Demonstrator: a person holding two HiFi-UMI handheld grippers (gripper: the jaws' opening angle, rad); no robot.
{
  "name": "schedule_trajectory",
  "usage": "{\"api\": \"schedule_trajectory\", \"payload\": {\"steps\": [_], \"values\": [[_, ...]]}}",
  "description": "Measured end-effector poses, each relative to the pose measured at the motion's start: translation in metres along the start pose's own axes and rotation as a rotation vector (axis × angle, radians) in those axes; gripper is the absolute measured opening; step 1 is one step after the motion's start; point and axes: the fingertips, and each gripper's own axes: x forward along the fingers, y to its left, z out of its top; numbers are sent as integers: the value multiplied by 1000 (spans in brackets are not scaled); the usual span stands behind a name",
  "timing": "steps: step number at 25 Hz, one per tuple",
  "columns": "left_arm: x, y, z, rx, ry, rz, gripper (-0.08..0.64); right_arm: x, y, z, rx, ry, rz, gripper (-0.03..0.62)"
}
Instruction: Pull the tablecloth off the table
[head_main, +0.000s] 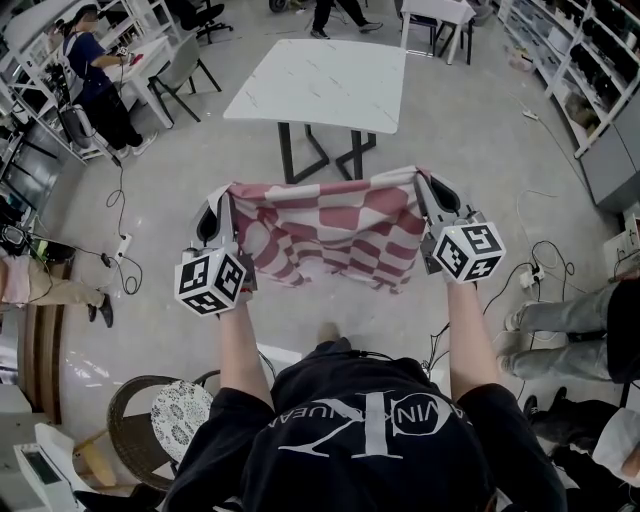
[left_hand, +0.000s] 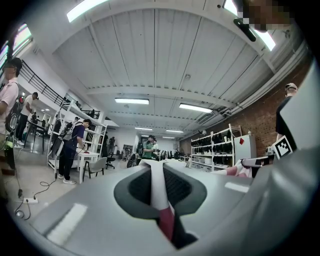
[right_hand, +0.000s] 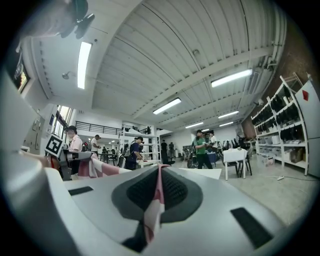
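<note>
The red-and-white checked tablecloth (head_main: 330, 236) hangs stretched in the air between both grippers, off the white table (head_main: 320, 84), which stands bare beyond it. My left gripper (head_main: 228, 197) is shut on the cloth's left corner; a pinched strip of cloth (left_hand: 161, 192) shows between its jaws. On the other side my right gripper (head_main: 424, 181) is shut on the right corner, with a fold of cloth (right_hand: 154, 210) clamped between the jaws. Both grippers point level, away from the person's body.
The table's black legs (head_main: 318, 150) stand on the grey floor in front. A grey chair (head_main: 182, 66) and a person at a desk (head_main: 100, 85) are at the left. Cables and a power strip (head_main: 122, 245) lie on the floor. Shelving (head_main: 575, 50) lines the right.
</note>
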Motion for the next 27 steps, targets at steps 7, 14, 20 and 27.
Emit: {"api": "schedule_trajectory", "payload": {"steps": [7,14,20,27], "values": [[1,2,-5,-4,5,5,21,2,0,-4,1,3,1,12],[2,1,-5,-8,10,8,22,3,-2,-4,6,4,1,12],[2,2,-8,-11,15,8,23,4,-1,-9,14,7,0,12],[3,3,-8,-9,22,8,23,6,-2,-9,18,11,1,12]]}}
